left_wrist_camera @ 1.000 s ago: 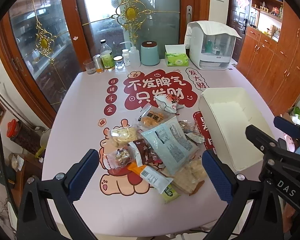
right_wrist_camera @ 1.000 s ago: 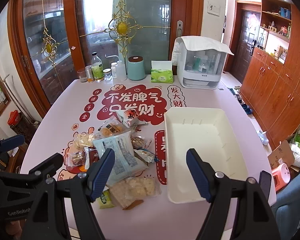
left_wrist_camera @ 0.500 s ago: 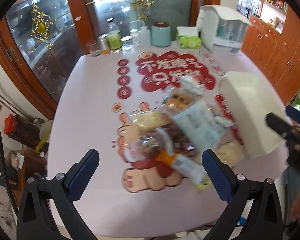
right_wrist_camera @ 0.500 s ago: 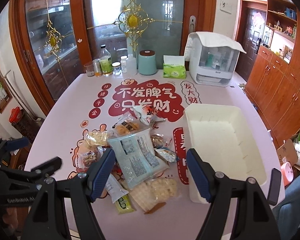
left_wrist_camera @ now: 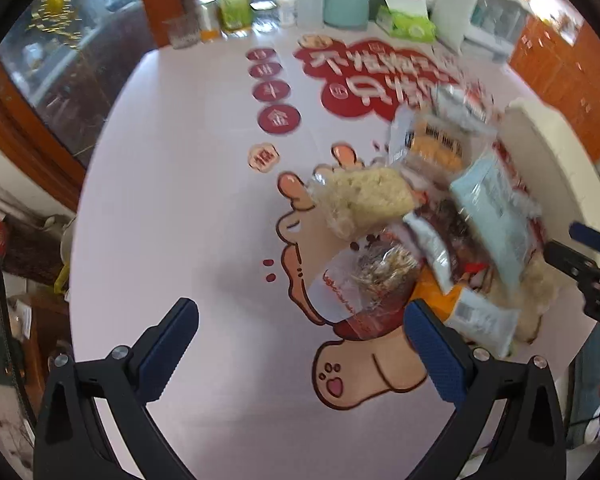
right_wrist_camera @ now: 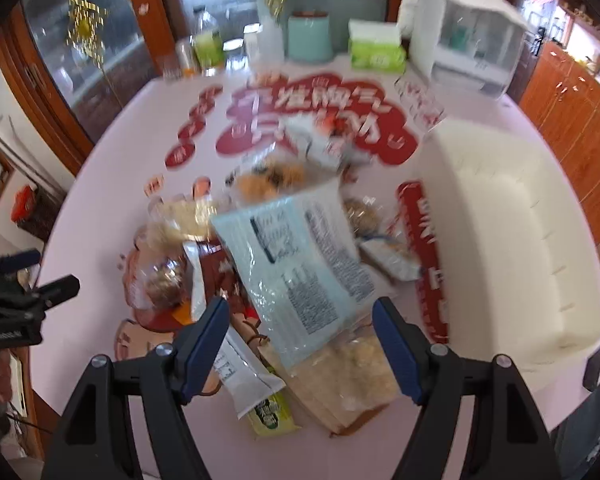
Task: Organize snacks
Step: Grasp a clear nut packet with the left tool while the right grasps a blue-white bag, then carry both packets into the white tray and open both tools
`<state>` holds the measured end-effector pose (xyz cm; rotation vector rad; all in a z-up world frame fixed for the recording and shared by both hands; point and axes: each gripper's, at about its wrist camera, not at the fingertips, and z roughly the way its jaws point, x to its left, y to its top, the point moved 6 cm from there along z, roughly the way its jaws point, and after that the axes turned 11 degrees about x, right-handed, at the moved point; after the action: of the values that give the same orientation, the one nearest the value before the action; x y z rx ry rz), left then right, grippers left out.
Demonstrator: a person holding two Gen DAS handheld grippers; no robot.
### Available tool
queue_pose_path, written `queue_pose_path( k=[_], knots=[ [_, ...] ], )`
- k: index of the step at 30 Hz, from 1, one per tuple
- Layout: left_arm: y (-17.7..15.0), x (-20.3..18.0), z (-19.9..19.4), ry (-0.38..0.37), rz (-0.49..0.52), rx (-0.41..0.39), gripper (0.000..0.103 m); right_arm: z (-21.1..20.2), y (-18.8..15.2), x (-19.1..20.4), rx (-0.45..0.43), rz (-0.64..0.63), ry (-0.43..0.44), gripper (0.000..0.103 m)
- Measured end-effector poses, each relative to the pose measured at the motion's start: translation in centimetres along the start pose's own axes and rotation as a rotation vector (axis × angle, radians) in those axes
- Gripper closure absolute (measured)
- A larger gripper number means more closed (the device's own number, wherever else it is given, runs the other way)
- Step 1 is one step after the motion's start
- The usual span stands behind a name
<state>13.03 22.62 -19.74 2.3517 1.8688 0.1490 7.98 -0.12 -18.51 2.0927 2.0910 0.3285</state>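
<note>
Both tongs gape wide and hold nothing. The left tongs (left_wrist_camera: 300, 344) and right tongs (right_wrist_camera: 300, 344) hang over the pile of crinkly snack bags (right_wrist_camera: 284, 248) on the pink surface (left_wrist_camera: 188, 200), beside the white plastic bin (right_wrist_camera: 512, 240).

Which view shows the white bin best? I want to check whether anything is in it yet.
The right wrist view: the white bin shows its whole open interior, with no snacks visible inside, though blurred. The left wrist view catches only its outer wall and rim edge-on.
</note>
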Motion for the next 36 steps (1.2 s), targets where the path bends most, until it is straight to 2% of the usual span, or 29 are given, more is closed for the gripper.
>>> queue_pose_path(
  k=[5,12,16,17,19,20,21,22,23,25,31,34,36],
  knots=[
    [0.6,-1.4,3.9,-0.034,0.076,0.073,0.001,4.6,0.5,1.5,0.056,-0.063,-0.073,0.029],
    [2.0,-4.4,8.0,-0.005,0.177,0.120,0.005,8.3,1.7,2.4,0.095,-0.118,-0.184,0.029],
    [2.9,-5.2,9.1,-0.031,0.191,0.141,0.009,9.5,2.0,2.7,0.093,-0.133,-0.250,0.029],
    [3.0,-5.4,9.3,-0.040,0.193,0.147,0.014,9.7,2.1,2.7,0.086,-0.136,-0.263,0.030],
    [3.2,-5.8,9.7,-0.079,0.199,0.165,0.030,9.8,2.2,2.7,0.076,-0.140,-0.288,0.036],
    [3.3,-5.9,9.7,-0.071,0.209,0.149,0.039,9.8,2.3,2.7,0.071,-0.144,-0.293,0.038],
    [3.4,-6.2,9.6,-0.074,0.227,0.136,0.056,9.8,2.2,2.7,0.065,-0.147,-0.293,0.040],
    [3.4,-6.3,9.5,-0.083,0.233,0.131,0.065,9.6,2.2,2.7,0.056,-0.153,-0.296,0.044],
    [3.4,-6.3,9.6,-0.083,0.227,0.135,0.065,9.4,2.1,2.8,0.044,-0.160,-0.307,0.052],
    [3.4,-6.2,9.7,-0.087,0.213,0.140,0.066,8.9,2.1,3.0,0.020,-0.174,-0.339,0.061],
    [2.3,-5.6,8.3,-0.055,0.190,0.116,0.066,6.5,2.5,2.2,-0.046,-0.109,-0.290,0.074],
    [0.7,-5.1,5.4,-0.036,0.194,0.079,0.066,4.3,2.5,1.3,-0.080,-0.045,-0.181,0.077],
    [0.5,-5.2,3.8,-0.045,0.199,0.050,0.066,2.7,2.4,0.6,-0.090,-0.003,-0.073,0.079]
  ],
)
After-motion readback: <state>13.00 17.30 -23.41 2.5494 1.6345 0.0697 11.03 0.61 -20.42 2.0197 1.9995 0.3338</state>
